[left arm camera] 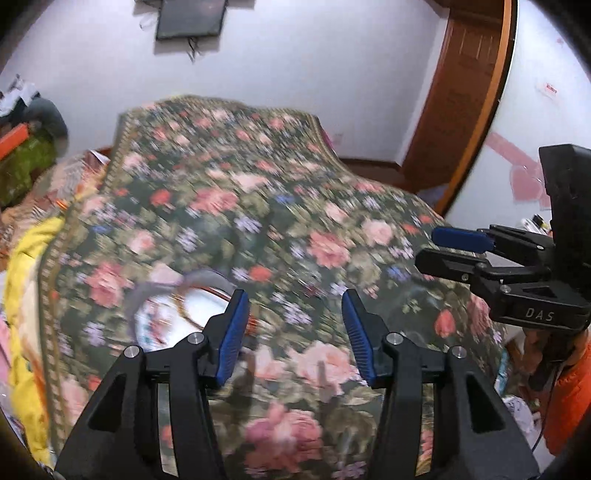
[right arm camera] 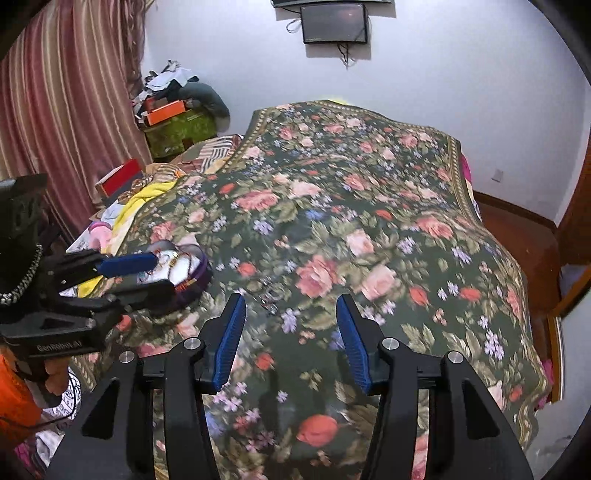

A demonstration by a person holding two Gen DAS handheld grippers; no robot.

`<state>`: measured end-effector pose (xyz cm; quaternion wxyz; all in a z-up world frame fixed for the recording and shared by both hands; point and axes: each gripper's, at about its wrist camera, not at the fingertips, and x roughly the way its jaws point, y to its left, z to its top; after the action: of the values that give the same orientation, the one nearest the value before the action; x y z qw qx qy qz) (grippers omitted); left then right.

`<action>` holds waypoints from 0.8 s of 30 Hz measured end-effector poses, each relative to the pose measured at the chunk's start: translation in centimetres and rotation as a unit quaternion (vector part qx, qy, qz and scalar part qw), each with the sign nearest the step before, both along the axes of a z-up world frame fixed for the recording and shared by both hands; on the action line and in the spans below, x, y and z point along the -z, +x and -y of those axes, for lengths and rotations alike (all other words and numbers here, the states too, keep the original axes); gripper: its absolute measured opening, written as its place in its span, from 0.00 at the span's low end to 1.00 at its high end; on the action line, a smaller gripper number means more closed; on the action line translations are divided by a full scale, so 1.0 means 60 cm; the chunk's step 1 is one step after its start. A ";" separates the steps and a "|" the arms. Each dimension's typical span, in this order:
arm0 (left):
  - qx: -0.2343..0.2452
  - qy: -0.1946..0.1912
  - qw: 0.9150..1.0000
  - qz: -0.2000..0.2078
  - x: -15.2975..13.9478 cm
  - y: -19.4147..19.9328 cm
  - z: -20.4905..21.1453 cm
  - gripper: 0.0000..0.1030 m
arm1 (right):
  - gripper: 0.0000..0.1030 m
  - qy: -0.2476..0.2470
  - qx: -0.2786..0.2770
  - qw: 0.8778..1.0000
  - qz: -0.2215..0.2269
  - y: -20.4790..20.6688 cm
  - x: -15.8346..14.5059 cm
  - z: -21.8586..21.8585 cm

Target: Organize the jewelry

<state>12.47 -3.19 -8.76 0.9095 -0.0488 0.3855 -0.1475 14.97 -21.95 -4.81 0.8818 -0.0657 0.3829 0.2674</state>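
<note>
Lying on the bedspread toward its left side, a round shallow jewelry tray (right arm camera: 184, 271) with a white satiny lining, a gold rim line and a purple banded wall, holding small gold and beaded pieces too blurred to name. Just right of that tray, a small tangle of silvery metal jewelry (right arm camera: 271, 295) resting loose on the cloth, apart from the tray. Underneath both, a dark green woven floral bedspread (right arm camera: 369, 221) patterned with pink roses, red blooms and lilac sprigs, edged in a tan geometric border, draped smooth over the bed. Above the tray's near edge, the left gripper (left arm camera: 291, 332), black angular plastic with ribbed blue rubber pads, jaws apart with only cloth showing between them. Over the bedspread further right, the right gripper (right arm camera: 290, 338) of the same build, jaws likewise apart, gripping nothing, the silvery tangle lying just beyond its left pad. Off the bed's left edge, crumpled yellow fabric (right arm camera: 147, 195) and a red flat box (right arm camera: 118, 177). Further back, a striped pink curtain (right arm camera: 66, 110) in soft vertical folds, a pile of boxes and clothes in the corner, and a dark rectangular screen (right arm camera: 334, 24) on the white wall.
</note>
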 end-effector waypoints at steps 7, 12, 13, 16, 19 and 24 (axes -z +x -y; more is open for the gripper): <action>0.038 -0.013 0.998 -0.039 0.039 0.023 0.047 0.47 | 0.46 0.012 0.004 1.000 -0.017 0.013 0.021 0.017; 0.029 0.005 0.998 -0.058 0.073 0.056 0.055 0.40 | 0.46 0.012 -0.001 1.000 -0.027 0.018 0.032 0.012; 0.024 0.003 0.998 -0.064 0.081 0.066 0.051 0.40 | 0.46 0.011 -0.002 1.000 -0.028 0.019 0.035 0.012; 0.009 0.003 0.997 -0.074 0.095 0.088 0.038 0.35 | 0.46 0.013 -0.003 0.999 -0.034 0.025 0.040 0.011; 0.000 0.015 0.997 -0.074 0.101 0.103 0.029 0.28 | 0.46 0.016 -0.004 0.999 -0.042 0.031 0.046 0.010; 0.002 0.053 0.997 -0.064 0.106 0.126 0.033 0.26 | 0.46 0.010 -0.010 0.999 -0.048 0.034 0.053 -0.001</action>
<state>20.03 -5.18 -15.10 0.8842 -0.0097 0.4499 -0.1251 17.03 -21.89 -8.01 0.8603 -0.0478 0.4214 0.2829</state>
